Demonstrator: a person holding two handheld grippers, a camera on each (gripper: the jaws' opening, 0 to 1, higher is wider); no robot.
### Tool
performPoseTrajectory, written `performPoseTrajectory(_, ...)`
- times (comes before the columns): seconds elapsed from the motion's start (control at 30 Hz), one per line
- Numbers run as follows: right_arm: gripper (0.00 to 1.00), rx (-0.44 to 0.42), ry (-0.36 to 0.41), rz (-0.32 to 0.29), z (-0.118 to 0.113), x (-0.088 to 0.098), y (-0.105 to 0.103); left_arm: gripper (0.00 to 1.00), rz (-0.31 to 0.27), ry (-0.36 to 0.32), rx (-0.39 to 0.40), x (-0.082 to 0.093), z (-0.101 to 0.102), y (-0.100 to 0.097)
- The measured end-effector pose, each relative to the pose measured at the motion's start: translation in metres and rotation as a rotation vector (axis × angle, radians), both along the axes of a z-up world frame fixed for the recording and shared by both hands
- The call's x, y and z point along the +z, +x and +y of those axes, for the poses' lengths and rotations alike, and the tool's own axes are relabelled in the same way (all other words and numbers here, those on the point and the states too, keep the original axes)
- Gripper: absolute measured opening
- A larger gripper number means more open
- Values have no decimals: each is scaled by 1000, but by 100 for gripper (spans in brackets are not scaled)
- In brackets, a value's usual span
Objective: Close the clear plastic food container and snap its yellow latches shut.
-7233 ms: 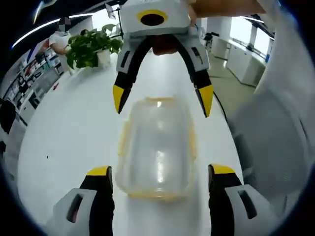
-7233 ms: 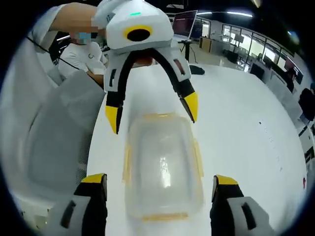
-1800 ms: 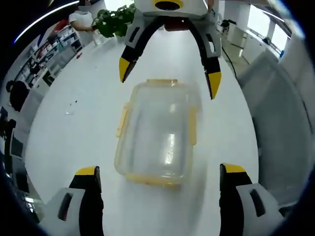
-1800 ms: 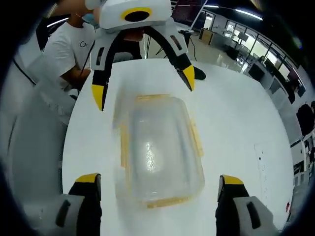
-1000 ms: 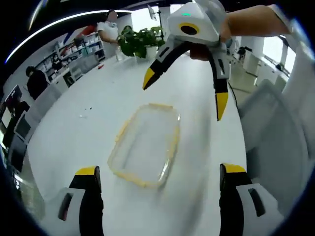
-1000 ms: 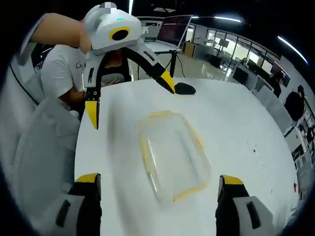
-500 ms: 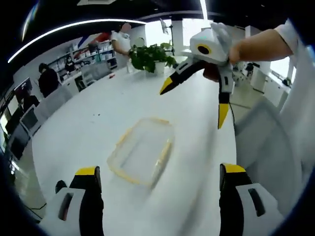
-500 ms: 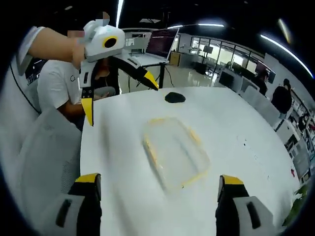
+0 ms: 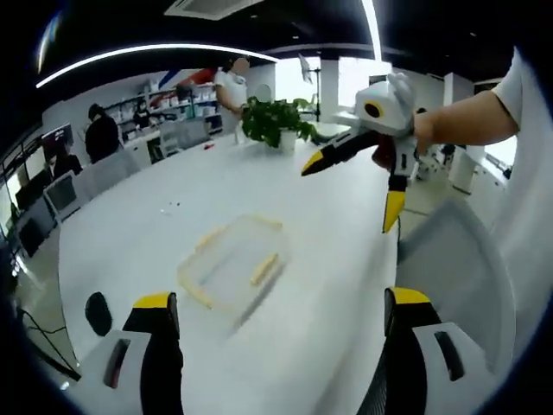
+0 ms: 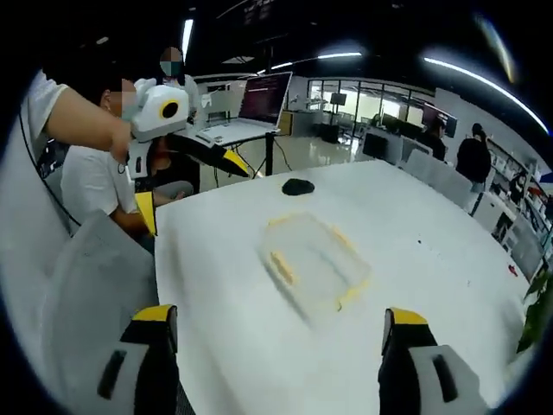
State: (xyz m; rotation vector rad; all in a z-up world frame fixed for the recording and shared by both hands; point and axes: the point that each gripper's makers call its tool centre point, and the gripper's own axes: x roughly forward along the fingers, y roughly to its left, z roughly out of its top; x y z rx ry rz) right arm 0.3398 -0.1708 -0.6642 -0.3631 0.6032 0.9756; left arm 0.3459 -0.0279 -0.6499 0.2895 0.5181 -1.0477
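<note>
Clear container [image 9: 232, 270] sat lidded on white table [image 9: 138, 233], left gripper [image 9: 275, 304] and right gripper [image 10: 276, 322] both spread, raised clear of it

A clear plastic container [image 9: 232, 271] with yellow plastic latches, its walls see-through and faintly hazy, lies on a smooth white surface [image 9: 164, 238] that carries a soft sheen from the ceiling lights. The same container [image 10: 314, 261] appears blurred in the right gripper view, its yellow trim opaque and bright against the white top. The right gripper [image 9: 354, 188] seen across the surface has a glossy white moulded shell, matt black arms and yellow tips; the left gripper [image 10: 184, 187] shows the same finish. A chair back [image 9: 449, 268] beside the surface looks like pale grey mesh cloth. A small dark, matt object [image 10: 298, 186] lies on the surface.
</note>
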Motion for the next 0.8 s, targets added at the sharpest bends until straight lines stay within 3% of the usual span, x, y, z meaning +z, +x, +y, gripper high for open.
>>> performPoseTrajectory(0.23, 99, -76, 60, 15, -6, 1, -19, 98, -19, -38, 59, 6, 10, -16)
performPoseTrajectory(0.57, 99, -150, 165, -1, -8, 12, -49, 97, 15, -106, 113, 0, 18, -44)
performPoseTrajectory(0.8, 99, -181, 190, 7, -8, 5, -75, 98, 28, -133, 148, -6, 20, -61)
